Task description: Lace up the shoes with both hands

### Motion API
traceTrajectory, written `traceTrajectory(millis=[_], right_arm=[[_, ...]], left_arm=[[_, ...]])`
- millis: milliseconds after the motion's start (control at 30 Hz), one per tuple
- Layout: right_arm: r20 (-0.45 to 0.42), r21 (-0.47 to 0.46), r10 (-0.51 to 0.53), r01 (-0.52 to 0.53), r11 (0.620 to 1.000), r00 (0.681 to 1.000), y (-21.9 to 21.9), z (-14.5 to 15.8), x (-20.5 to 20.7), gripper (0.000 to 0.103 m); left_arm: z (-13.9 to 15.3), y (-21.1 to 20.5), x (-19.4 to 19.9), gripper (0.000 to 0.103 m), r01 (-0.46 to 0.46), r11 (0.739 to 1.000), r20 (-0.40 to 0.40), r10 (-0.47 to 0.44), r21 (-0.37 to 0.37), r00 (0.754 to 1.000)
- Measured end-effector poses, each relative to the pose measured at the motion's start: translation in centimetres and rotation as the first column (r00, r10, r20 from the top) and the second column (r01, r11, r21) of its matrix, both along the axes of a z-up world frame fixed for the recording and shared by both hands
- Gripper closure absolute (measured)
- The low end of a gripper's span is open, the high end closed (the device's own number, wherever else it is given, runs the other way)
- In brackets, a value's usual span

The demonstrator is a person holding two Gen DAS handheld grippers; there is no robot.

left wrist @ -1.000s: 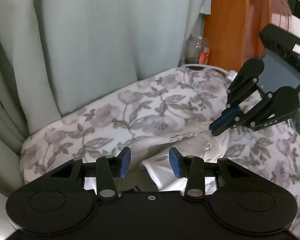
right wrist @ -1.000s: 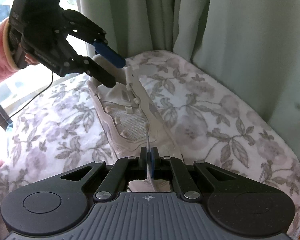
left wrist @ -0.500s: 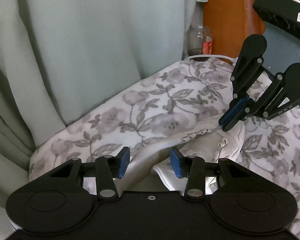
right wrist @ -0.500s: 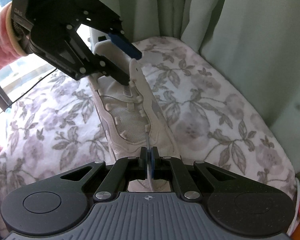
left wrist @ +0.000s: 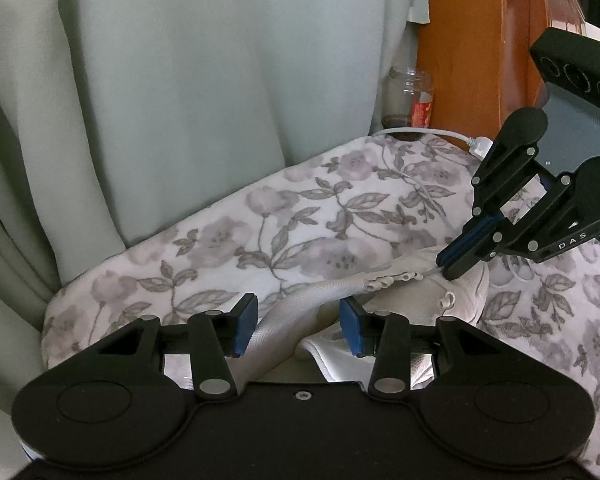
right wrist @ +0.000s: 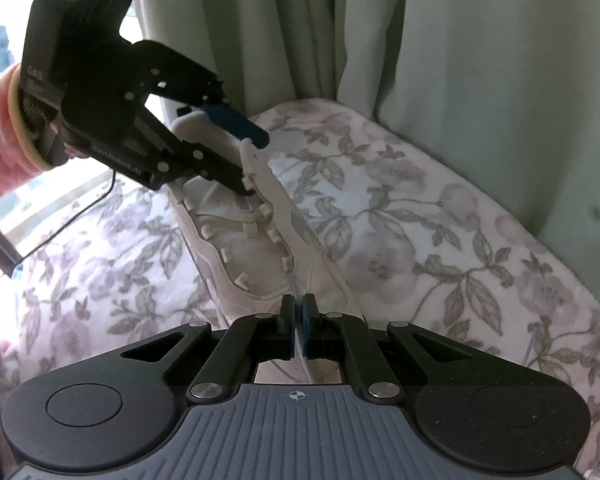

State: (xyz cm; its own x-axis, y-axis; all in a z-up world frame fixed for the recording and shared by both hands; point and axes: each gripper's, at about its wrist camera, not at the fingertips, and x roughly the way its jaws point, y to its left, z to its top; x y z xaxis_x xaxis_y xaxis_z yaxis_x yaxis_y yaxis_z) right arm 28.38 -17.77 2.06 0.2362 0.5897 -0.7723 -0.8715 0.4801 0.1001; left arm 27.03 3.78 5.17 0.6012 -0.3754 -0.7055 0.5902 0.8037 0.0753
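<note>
Only my left camera shows the glass jar (left wrist: 410, 98) and white cable (left wrist: 428, 133) beyond the floral blanket (left wrist: 300, 216). My right gripper (right wrist: 299, 316) is clenched on the shoelace (right wrist: 295, 285) at the toe of the white shoe (right wrist: 252, 248). My left gripper (left wrist: 298, 322) is spread wide around its collar, eyelet loops unlaced.

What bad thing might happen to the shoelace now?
The right gripper pinches the thin white lace right at its fingertips, so a tug might slip it free. The open left gripper straddles the white mesh sneaker's collar without clamping, so the shoe could slide on the floral blanket.
</note>
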Motion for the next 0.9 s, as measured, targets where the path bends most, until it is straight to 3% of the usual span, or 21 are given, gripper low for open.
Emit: traceTrajectory(millis=[333,633,800,900], right_arm=[[-0.015,0.055,-0.052,0.053,0.997,0.999,-0.5,-0.4,-0.2,0.101],[-0.069,0.117,-0.101,0.108,0.987,0.992,-0.8,-0.7,0.2,0.101],[-0.107,0.128,-0.118,0.131,0.983,0.987,-1.0,-0.9,0.4,0.101],[-0.076,0.115,-0.116,0.124,0.986,0.990,-0.7,-0.8,0.0,0.101]], left_arm=[[-0.2,0.4,0.4,0.060,0.010,1.000,0.001,-0.010,-0.023,1.000],[-0.6,-0.6,1.1,0.058,0.090,0.996,-0.007,-0.090,0.008,0.996],[-1.0,-0.6,1.2,0.058,0.089,0.996,-0.012,-0.090,-0.030,0.996],[-1.1,-0.2,1.0,0.058,0.076,0.995,-0.016,-0.077,-0.061,0.997]])
